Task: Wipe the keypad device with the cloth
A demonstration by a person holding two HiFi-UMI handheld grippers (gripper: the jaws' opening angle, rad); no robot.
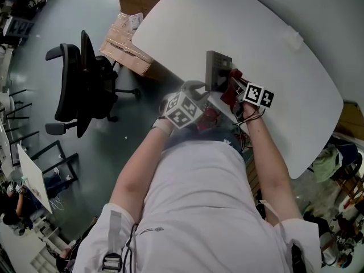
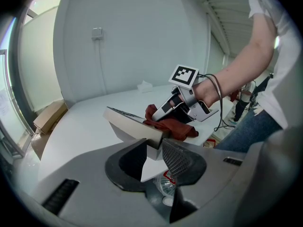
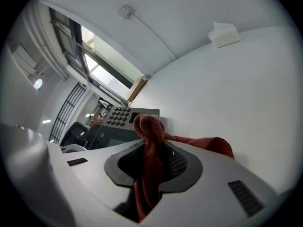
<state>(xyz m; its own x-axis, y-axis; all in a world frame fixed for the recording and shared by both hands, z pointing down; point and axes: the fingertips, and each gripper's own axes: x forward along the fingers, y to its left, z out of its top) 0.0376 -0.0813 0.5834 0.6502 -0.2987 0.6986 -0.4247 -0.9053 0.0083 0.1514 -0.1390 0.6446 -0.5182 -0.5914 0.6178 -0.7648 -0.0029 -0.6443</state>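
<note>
Our left gripper [image 2: 154, 157] clamps the keypad's [image 2: 130, 121] near corner at the table's [image 1: 273, 56] edge. Our right gripper [image 3: 151, 162], at 1 o'clock from it, pinches the cloth [image 3: 149, 126], bunched on the keypad. We should press lightly, sweep its whole face, and hold the left clamp firm.

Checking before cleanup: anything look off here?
Nothing spilled or broken. The keypad device sits near the edge of the table, gripped at a corner by the left gripper; a stray white scrap lies beyond.

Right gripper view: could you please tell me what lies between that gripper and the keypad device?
The red cloth, clamped in the right gripper; the right gripper view shows it.
</note>
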